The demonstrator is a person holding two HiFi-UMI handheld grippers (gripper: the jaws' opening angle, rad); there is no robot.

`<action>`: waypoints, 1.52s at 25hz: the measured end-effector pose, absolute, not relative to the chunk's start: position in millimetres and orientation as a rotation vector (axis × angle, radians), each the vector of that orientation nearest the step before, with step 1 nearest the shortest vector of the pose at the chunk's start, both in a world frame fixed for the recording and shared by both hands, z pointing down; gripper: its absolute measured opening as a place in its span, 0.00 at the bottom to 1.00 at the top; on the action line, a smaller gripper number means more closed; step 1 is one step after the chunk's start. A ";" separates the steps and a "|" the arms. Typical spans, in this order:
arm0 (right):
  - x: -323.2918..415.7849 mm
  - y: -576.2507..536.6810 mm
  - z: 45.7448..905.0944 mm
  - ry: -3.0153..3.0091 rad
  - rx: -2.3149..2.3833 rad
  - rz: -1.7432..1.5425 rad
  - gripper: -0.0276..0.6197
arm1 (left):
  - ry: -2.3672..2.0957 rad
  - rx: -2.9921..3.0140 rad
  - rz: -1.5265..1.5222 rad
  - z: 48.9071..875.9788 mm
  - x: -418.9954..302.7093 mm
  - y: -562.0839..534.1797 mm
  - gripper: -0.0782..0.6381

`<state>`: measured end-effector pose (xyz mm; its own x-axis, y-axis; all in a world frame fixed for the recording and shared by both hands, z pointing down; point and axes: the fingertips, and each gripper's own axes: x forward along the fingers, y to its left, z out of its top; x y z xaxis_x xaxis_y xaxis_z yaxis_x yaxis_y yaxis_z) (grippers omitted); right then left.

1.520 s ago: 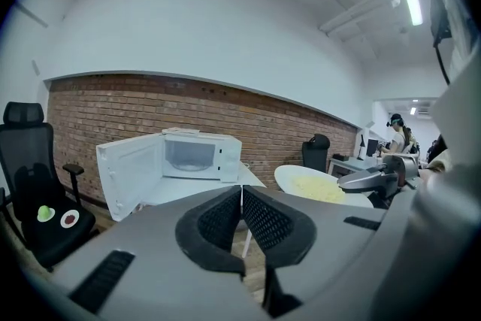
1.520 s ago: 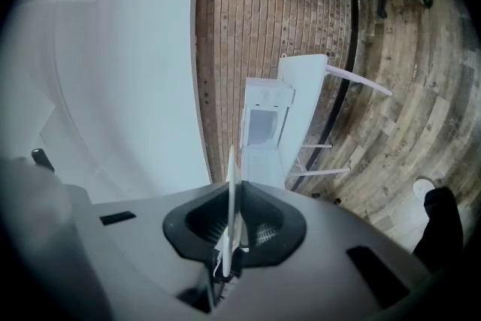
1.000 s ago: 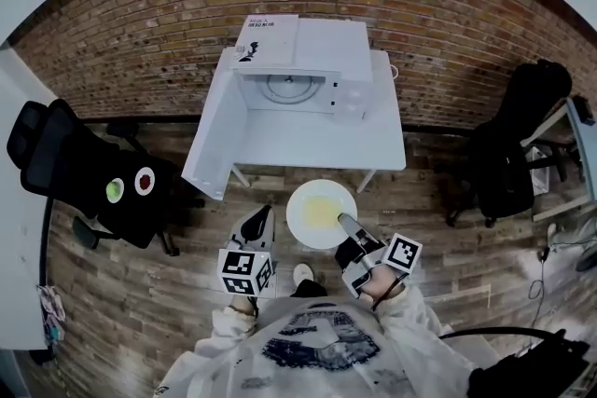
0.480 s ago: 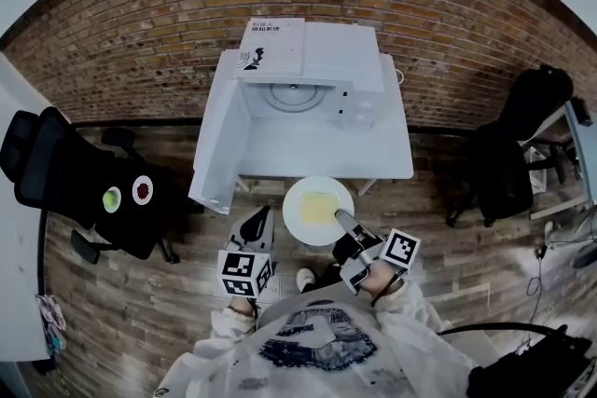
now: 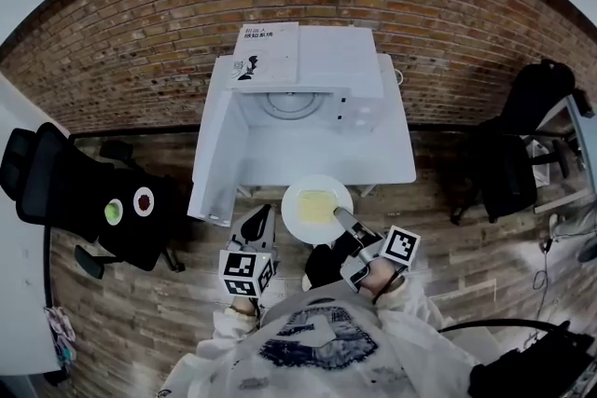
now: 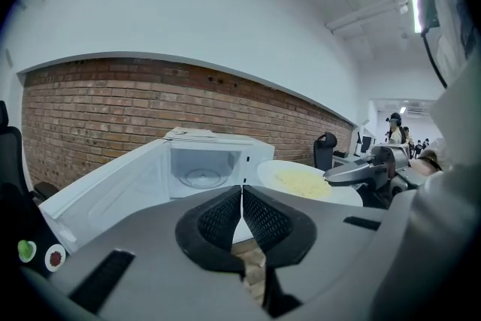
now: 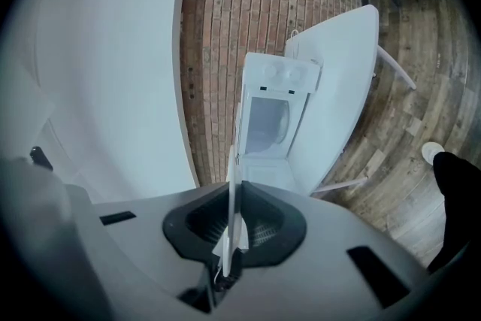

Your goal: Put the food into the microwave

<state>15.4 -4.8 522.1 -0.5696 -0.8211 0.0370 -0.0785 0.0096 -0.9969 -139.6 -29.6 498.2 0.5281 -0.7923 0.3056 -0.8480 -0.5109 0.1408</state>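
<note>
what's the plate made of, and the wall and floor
The plate: smooth plain white, thin rim, likely ceramic, possibly melamine. The wall: bare red-brown brick, mortar lines visible. The floor: brown wood-look planks; real wood or laminate, can't tell.

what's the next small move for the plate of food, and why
Probably carry the plate forward and level toward the cavity of the microwave. The right hand-held gripper is shut on the plate's rim, the food sits on it, the door stands open to the left, and the turntable is bare.
</note>
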 end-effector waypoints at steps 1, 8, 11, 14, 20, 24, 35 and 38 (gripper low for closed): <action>16.0 -10.2 522.1 1.697 -0.927 -1.617 0.09 | -1.374 2.499 0.296 497.8 -138.6 -34.8 0.13; 19.2 -56.0 532.7 1.688 -0.928 -1.632 0.09 | -1.384 2.491 0.307 501.9 -134.8 -80.1 0.13; 18.7 -78.6 533.8 1.676 -0.914 -1.646 0.09 | -1.388 2.479 0.319 504.3 -134.0 -101.3 0.13; 19.8 -102.2 536.4 1.675 -0.911 -1.657 0.09 | -1.389 2.467 0.330 508.0 -132.4 -123.9 0.13; 24.8 -145.5 541.6 1.665 -0.909 -1.684 0.09 | -1.395 2.456 0.349 511.2 -126.0 -169.5 0.13; 31.1 -171.6 546.1 1.662 -0.911 -1.703 0.09 | -1.397 2.444 0.364 516.1 -119.6 -196.5 0.13; 40.1 -220.3 565.8 1.695 -0.903 -1.776 0.09 | -1.412 2.424 0.385 521.3 -103.7 -246.0 0.13; 37.5 -228.7 569.3 1.685 -0.903 -1.788 0.09 | -1.414 2.424 0.394 523.2 -104.7 -253.4 0.13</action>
